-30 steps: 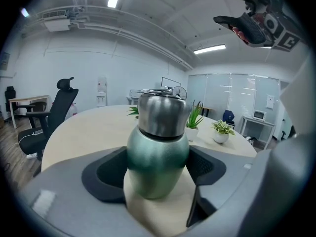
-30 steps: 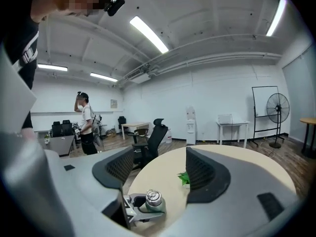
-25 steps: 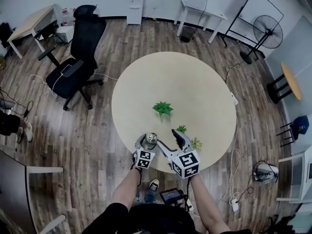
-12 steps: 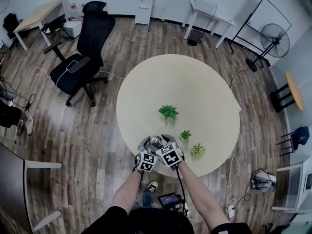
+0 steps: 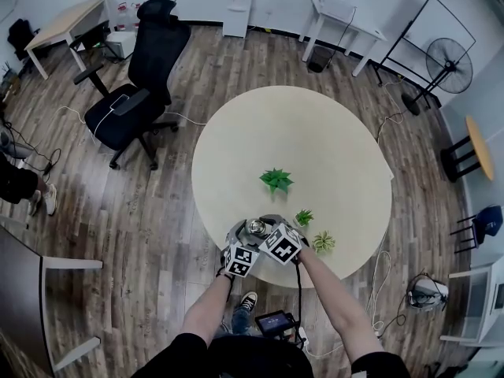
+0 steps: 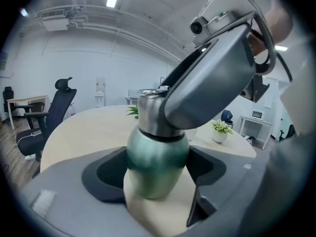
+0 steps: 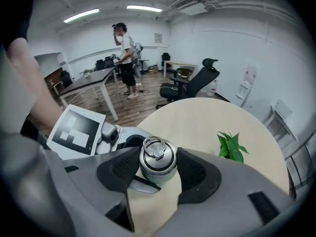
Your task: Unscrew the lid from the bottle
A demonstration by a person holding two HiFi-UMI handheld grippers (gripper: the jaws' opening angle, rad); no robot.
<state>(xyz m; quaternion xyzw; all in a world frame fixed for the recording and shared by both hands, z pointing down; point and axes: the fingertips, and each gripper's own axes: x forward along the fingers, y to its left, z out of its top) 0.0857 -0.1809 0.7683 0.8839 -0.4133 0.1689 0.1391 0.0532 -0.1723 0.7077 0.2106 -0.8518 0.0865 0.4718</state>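
Observation:
A green metal bottle (image 6: 158, 162) with a silver lid (image 7: 157, 159) and ring handle stands near the front edge of the round table (image 5: 315, 132). My left gripper (image 6: 158, 177) is shut on the bottle's green body, a pad pressing each side. From above, my right gripper (image 7: 157, 169) reaches over the top; its jaws are closing and their dark pads meet the lid on both sides. In the head view both grippers crowd over the bottle (image 5: 255, 227), hiding most of it. One right finger (image 6: 212, 93) covers the lid's right side in the left gripper view.
Three small potted plants stand on the table: a large one (image 5: 276, 180) toward the middle, two small ones (image 5: 304, 217) (image 5: 321, 242) right of the bottle. A black office chair (image 5: 142, 85) stands off the table's left. A person (image 7: 126, 58) stands far back.
My right gripper has swung from the bottle's right side to over its top, and its jaws have narrowed onto the lid. The left gripper and bottle have stayed put.

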